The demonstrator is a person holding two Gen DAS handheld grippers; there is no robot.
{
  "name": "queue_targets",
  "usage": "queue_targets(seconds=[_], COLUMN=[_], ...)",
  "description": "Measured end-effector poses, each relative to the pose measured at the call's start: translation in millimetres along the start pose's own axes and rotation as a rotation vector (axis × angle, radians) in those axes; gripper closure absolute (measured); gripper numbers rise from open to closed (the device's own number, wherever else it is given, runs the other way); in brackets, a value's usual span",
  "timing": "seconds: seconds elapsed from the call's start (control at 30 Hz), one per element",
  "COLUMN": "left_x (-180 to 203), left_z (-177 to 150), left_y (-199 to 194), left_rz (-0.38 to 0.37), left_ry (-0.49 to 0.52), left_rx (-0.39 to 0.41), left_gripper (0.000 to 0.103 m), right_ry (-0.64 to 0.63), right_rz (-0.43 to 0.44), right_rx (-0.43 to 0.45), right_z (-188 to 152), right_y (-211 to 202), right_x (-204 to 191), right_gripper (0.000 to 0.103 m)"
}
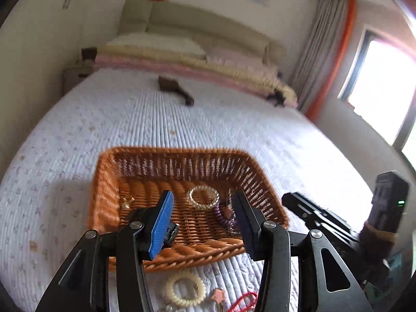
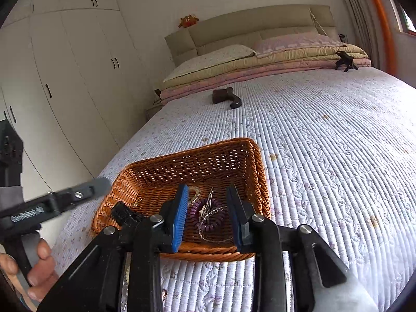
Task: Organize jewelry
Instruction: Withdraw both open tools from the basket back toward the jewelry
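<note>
Right wrist: purple coil between jaws.

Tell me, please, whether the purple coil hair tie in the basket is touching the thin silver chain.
Touching. The right wrist view shows the silver chain draped across the purple coil hair tie on the floor of the basket, lying on its loops.

Jewelry, part sorted.
I see a gold bangle and purple coil band lying in the wicker basket; a cream coil band lies outside on the quilt.

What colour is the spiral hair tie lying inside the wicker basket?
Purple; the spiral hair tie shows best in the right wrist view.
</note>
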State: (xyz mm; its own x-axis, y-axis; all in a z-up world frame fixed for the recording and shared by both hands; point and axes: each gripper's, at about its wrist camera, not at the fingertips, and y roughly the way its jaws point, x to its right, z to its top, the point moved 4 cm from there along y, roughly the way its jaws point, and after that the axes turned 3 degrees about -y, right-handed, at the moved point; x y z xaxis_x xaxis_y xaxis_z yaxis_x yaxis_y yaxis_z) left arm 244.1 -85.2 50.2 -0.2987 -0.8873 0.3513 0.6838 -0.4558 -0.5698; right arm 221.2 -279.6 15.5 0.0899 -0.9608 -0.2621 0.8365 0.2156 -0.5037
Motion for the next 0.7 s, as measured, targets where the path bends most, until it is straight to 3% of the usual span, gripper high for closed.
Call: queue_targets(seconds=[0.17,0.4,0.53,0.7], left_x=[-11.9,-45.2,-70.9,-103.7], left_z=[-6.6,-55.7,-89.0,-111.6], left_y=[-58.2,-120.4,-123.9,-98.7], left_rz=[-0.017,0.027,0.023,0.051], left_ry=[-0.015,-0.031,-0.084,-0.159], left_rx=[0.09,0.144,0.119,0.061], left_gripper=[0.054,0.054,0.054,0.054], right_ry=[-0.049,-0.074,-0.104,-0.128], right_rz=[0.001,-0.002,-0.014,-0.028], right_rx=[0.034,-0.003,-0.052,-0.098], right_z=[-10.4,-53.6,-80.9,-102.7], right_y=[-38.4,-73.8,-73.6,-66.5], right_x=[-18.0,-31.4,-35.2,-32.5], right_gripper=[0.07,0.07,0.07,0.07])
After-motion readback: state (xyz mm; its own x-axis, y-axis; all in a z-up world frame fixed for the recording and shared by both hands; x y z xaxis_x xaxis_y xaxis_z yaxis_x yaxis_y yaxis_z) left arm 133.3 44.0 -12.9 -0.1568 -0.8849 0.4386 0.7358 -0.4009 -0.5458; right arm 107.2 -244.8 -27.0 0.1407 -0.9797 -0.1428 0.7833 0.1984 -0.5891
